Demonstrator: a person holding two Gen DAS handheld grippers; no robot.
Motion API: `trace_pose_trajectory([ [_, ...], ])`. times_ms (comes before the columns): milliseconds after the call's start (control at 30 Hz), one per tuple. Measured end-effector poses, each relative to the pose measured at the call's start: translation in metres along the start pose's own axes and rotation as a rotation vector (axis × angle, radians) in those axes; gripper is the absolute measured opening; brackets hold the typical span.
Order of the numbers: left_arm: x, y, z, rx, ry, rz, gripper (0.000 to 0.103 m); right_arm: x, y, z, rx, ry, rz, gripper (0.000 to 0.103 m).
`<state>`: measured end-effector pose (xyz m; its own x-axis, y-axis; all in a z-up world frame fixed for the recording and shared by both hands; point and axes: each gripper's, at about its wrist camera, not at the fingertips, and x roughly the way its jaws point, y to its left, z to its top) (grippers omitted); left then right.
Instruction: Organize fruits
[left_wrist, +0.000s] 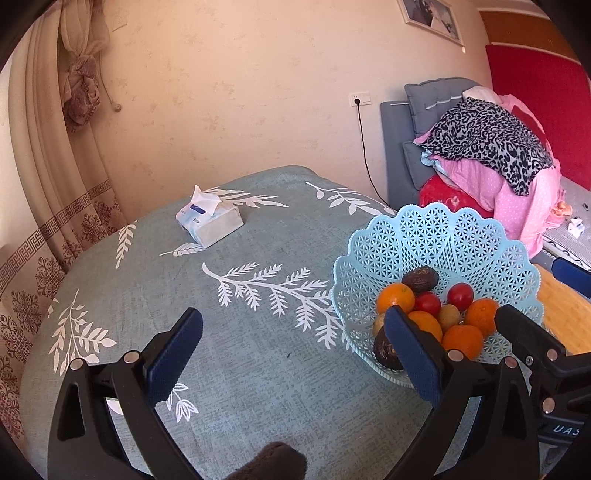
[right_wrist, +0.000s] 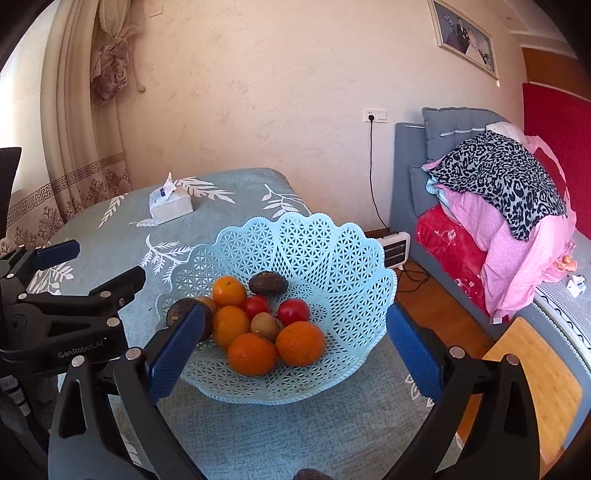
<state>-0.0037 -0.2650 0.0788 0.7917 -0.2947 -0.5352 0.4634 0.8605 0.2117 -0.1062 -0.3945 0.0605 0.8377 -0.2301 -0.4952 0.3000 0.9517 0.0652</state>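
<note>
A light blue lattice basket (right_wrist: 325, 251) stands on the table and holds several oranges (right_wrist: 300, 342), two red tomatoes (right_wrist: 293, 311), kiwis (right_wrist: 264, 325) and two dark avocados (right_wrist: 268, 283). The basket also shows in the left wrist view (left_wrist: 436, 236), at the right. My right gripper (right_wrist: 295, 350) is open and empty, its fingers either side of the basket's near part. My left gripper (left_wrist: 291, 350) is open and empty over the tablecloth, left of the basket. It also shows in the right wrist view (right_wrist: 88, 269).
The table has a grey-blue cloth with white leaves (left_wrist: 236, 332). A tissue pack (left_wrist: 210, 221) lies at its far side. A bed with piled bedding (right_wrist: 498, 206) and a white heater (right_wrist: 397, 247) stand to the right, by the wooden floor (right_wrist: 535, 369).
</note>
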Motion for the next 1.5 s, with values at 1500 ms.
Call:
trace_pose_trajectory([
  [1500, 0.002, -0.014, -0.01, 0.081, -0.018, 0.058, 0.098, 0.01, 0.008, -0.013, -0.035, 0.042, -0.01, 0.1],
])
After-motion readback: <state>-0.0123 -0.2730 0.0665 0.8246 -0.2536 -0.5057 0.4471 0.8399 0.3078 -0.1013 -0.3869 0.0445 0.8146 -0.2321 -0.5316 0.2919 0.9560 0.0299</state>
